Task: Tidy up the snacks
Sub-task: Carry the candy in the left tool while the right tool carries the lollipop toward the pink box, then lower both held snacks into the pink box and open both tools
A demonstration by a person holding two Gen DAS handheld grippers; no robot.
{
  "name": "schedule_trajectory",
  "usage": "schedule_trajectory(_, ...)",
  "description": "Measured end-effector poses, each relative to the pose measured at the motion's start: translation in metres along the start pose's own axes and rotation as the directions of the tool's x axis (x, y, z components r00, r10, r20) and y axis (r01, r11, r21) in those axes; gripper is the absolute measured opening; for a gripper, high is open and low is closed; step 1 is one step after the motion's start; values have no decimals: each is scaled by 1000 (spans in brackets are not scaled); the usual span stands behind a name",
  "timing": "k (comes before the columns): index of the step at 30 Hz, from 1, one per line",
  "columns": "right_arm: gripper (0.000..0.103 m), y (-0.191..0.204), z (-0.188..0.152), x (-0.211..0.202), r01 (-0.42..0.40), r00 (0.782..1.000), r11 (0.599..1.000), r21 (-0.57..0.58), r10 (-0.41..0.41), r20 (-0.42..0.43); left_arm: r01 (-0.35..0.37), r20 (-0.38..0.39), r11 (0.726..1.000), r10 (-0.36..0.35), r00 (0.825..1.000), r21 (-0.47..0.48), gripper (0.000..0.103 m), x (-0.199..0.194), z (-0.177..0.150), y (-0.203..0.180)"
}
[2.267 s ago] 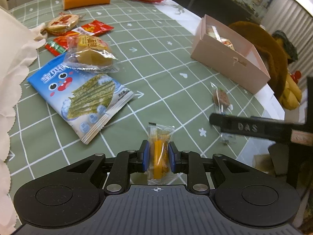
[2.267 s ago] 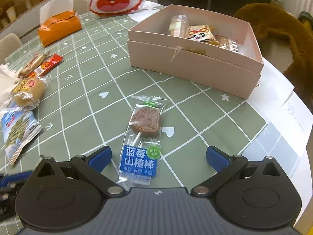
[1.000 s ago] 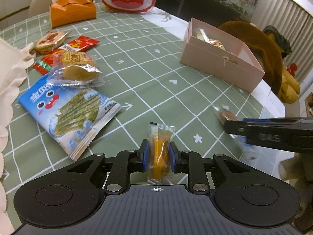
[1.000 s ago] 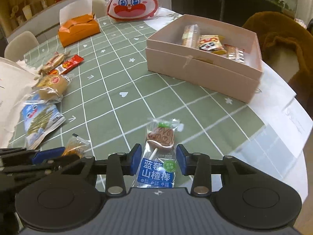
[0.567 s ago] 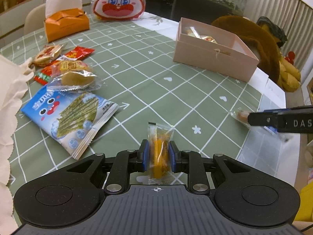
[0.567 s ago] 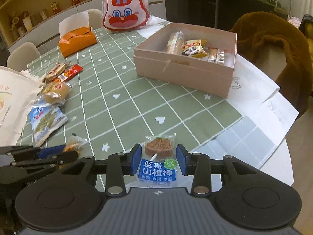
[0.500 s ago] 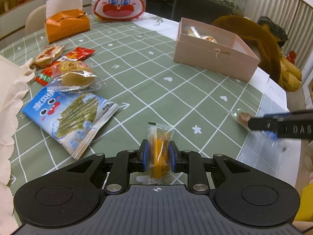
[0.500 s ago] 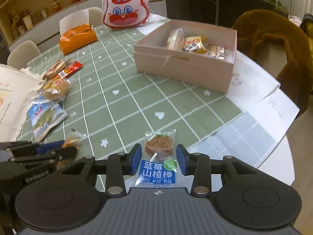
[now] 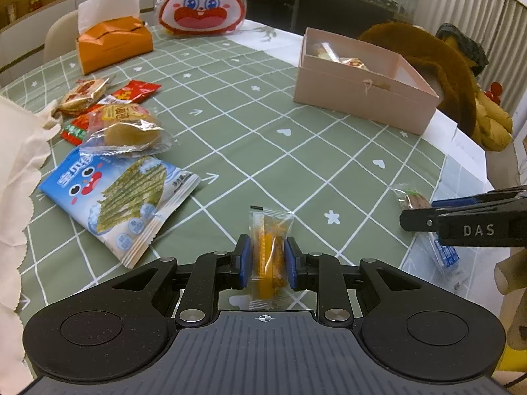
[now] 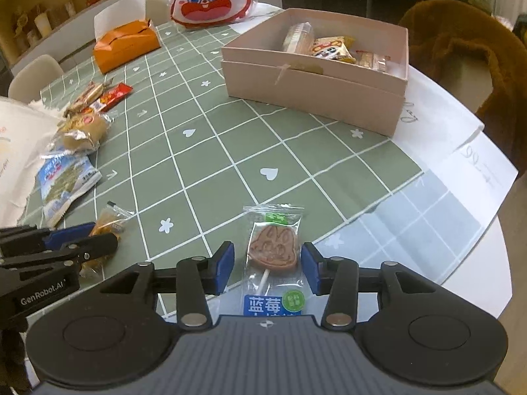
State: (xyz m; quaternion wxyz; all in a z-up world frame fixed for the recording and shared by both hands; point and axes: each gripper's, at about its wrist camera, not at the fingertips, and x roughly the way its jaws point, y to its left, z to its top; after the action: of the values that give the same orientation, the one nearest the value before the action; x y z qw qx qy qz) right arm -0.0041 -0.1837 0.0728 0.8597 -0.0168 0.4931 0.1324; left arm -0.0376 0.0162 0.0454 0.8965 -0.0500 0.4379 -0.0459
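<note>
My left gripper (image 9: pixel 265 256) is shut on a small clear packet with an orange snack (image 9: pixel 268 247), held above the green checked tablecloth. My right gripper (image 10: pixel 267 265) is shut on a wrapped brown lollipop with a blue label (image 10: pixel 273 256); it also shows at the right of the left wrist view (image 9: pixel 415 199). The open pink box (image 10: pixel 313 82) with several snacks inside stands ahead of both grippers, and shows in the left wrist view (image 9: pixel 362 98).
At the left lie a blue seaweed snack bag (image 9: pixel 115 194), a wrapped bun (image 9: pixel 128 130), red packets (image 9: pixel 131 93) and a white cloth (image 9: pixel 16 164). An orange tissue box (image 9: pixel 113 44) and a rabbit bag (image 9: pixel 201 1) stand at the back. A brown plush (image 9: pixel 434 69) lies behind the box.
My right gripper closed on the lollipop and lifted it off the table. Both grippers have risen and pulled back, each keeping its snack.
</note>
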Motion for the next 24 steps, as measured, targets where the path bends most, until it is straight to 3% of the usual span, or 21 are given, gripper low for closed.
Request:
schedule_trajectory(9, 38, 4, -2, 1, 41, 999, 999, -35, -41, 14, -1, 2, 1000, 1, 1000, 9, 28, 0, 0, -1)
schedule_trajectory(24, 37, 1, -5, -2, 36, 999, 998, -53, -35, 20, -18, -2, 1000, 18, 1000, 7, 25, 10, 11, -19)
